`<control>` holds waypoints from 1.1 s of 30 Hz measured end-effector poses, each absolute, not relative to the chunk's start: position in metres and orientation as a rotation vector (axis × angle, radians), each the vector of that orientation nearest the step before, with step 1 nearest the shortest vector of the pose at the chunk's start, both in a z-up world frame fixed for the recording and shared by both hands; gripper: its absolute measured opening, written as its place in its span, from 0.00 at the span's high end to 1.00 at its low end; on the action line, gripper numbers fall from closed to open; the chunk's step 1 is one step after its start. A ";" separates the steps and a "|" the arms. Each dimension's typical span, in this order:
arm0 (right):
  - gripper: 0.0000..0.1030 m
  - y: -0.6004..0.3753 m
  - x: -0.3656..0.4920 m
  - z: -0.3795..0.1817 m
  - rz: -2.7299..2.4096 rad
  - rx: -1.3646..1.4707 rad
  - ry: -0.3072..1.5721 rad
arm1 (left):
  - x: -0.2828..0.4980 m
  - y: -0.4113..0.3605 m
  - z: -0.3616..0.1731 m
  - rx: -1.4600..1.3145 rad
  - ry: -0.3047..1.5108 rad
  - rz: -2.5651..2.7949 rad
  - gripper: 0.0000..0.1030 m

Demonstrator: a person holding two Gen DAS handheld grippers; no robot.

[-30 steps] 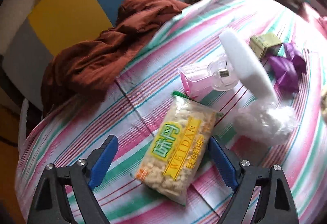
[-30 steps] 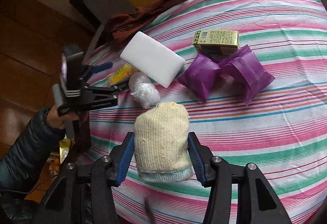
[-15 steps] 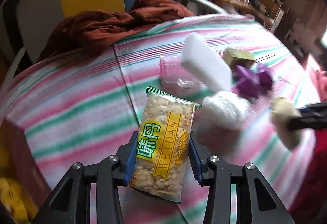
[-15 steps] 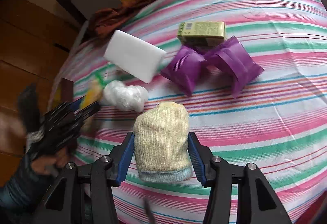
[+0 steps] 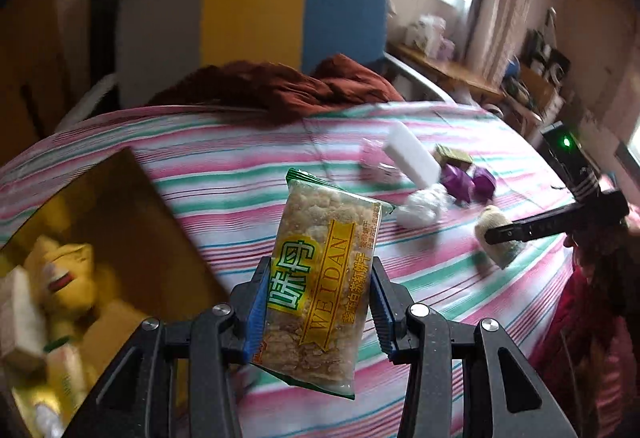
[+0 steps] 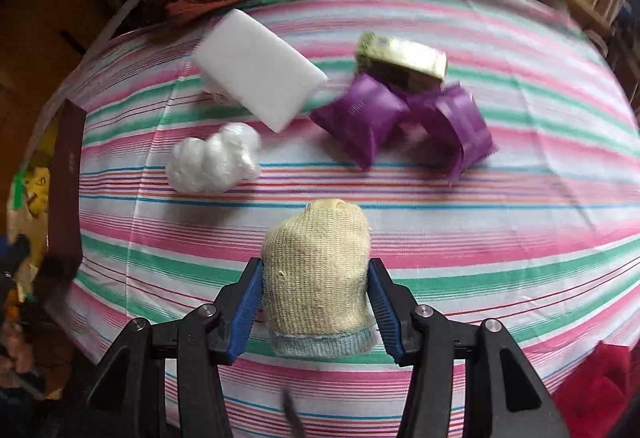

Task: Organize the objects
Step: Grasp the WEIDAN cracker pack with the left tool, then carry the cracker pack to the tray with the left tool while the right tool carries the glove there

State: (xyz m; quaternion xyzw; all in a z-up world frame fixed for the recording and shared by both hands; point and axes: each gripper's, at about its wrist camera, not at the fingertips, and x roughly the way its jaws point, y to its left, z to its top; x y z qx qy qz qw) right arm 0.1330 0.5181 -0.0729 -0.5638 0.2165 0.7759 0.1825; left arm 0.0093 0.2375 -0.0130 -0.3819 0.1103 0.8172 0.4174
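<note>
My left gripper [image 5: 318, 302] is shut on a clear snack packet [image 5: 320, 278] with a yellow-green label and holds it in the air near the striped table's left edge, beside an open box [image 5: 92, 278] holding yellow items. My right gripper [image 6: 316, 294] is shut on a cream knitted glove [image 6: 316, 270] above the striped tablecloth [image 6: 440, 198]. That gripper with the glove [image 5: 496, 238] also shows at the right of the left wrist view. On the table lie a white block [image 6: 256, 74], a white plastic wad [image 6: 216, 158], two purple packets [image 6: 400, 118] and a green-gold small box [image 6: 404, 54].
A brown cloth [image 5: 280, 90] is heaped at the table's far edge, in front of a chair with grey, yellow and blue panels [image 5: 252, 14]. The box's dark maroon wall [image 6: 66, 174] stands at the table's left edge. A wooden shelf [image 5: 448, 66] runs along the window wall.
My left gripper closed on the snack packet, lifted it off the table and swung left toward the open box. My right gripper keeps holding the glove and has shifted slightly.
</note>
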 end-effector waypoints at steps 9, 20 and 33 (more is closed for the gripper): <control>0.49 0.429 0.097 -0.033 2.383 -1.512 0.402 | -0.003 0.148 -0.008 -0.969 0.120 2.168 0.56; 0.49 0.297 0.031 -0.009 2.690 -1.457 0.349 | -0.022 0.059 -0.007 -0.988 -0.022 2.377 0.55; 0.49 0.242 -0.008 -0.016 2.781 -1.354 0.269 | -0.039 0.030 -0.015 -1.027 -0.087 2.525 0.55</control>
